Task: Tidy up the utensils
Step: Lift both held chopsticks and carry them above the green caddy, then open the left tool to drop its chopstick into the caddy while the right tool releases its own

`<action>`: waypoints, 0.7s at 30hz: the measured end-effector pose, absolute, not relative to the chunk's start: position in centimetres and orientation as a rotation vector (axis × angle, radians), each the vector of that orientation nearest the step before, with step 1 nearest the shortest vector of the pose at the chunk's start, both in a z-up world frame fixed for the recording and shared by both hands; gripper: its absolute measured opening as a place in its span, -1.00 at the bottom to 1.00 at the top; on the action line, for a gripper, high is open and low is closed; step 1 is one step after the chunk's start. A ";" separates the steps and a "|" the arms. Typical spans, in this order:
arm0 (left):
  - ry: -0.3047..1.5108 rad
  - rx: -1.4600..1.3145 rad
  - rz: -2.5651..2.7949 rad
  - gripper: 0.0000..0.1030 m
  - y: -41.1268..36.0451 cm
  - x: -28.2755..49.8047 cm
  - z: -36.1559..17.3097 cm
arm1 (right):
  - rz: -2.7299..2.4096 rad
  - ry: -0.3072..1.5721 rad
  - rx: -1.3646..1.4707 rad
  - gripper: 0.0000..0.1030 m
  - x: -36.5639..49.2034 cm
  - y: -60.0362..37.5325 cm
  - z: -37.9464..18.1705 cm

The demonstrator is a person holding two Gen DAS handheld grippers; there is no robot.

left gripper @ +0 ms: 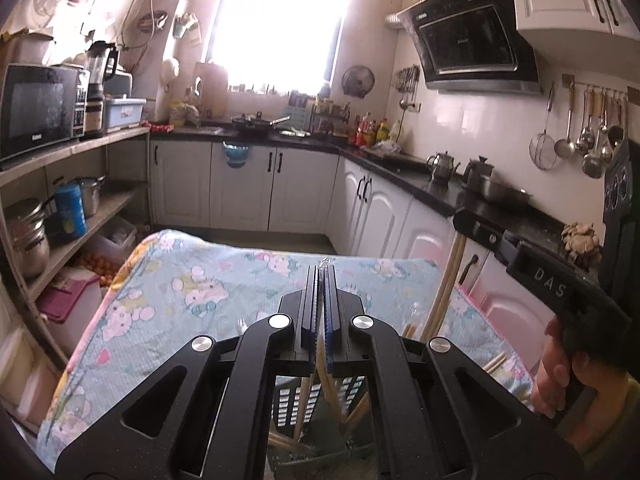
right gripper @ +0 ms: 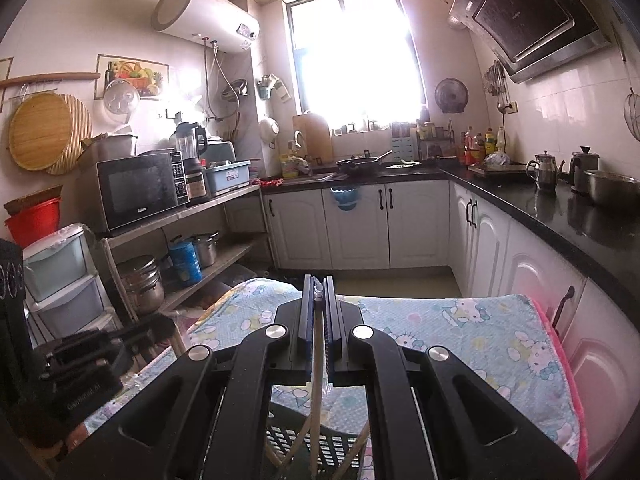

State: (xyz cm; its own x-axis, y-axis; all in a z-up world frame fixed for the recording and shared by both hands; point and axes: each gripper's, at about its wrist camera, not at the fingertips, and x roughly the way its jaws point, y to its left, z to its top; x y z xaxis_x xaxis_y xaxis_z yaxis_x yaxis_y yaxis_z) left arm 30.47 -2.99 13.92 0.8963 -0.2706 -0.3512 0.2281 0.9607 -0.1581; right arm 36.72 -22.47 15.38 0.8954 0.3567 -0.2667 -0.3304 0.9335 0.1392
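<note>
I hold both level above the dark slotted plastic basket (right gripper: 308,440): left hand-held gripper (left gripper: 321,270) and right hand-held gripper (right gripper: 319,282) each pinch a pale wooden chopstick (right gripper: 316,400).

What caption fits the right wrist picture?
Right tool shut on a wooden chopstick above a dark slotted basket in a kitchen.

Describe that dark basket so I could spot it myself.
Find the table under the cartoon-cat cloth. The basket stands at its near edge, right below the right gripper. It alone is dark slotted plastic, with wooden chopsticks standing in it.
</note>
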 end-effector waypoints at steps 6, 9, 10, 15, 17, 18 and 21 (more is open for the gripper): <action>0.426 -0.101 -0.254 -1.00 -3.0 31.1 12.5 | 0.367 0.313 0.078 -0.91 37.7 -21.3 13.9; 0.435 -0.102 -0.254 -1.00 -3.0 31.3 12.0 | 0.371 0.334 0.084 -0.91 38.3 -21.0 13.0; 0.441 -0.101 -0.256 -1.00 -3.0 31.4 11.9 | 0.372 0.339 0.085 -0.91 38.3 -21.0 12.7; 0.455 -0.114 -0.253 -1.00 -2.6 31.6 11.2 | 0.379 0.371 0.078 -0.91 38.5 -20.8 11.1; 0.455 -0.117 -0.251 -1.00 -2.5 31.6 11.1 | 0.375 0.385 0.076 -0.90 38.6 -20.7 10.8; 0.456 -0.116 -0.250 -1.00 -2.4 31.6 11.0 | 0.373 0.392 0.074 -0.90 38.6 -20.8 10.7; 0.457 -0.118 -0.251 -1.00 -2.3 31.6 11.1 | 0.375 0.410 0.079 -0.89 38.7 -20.8 10.8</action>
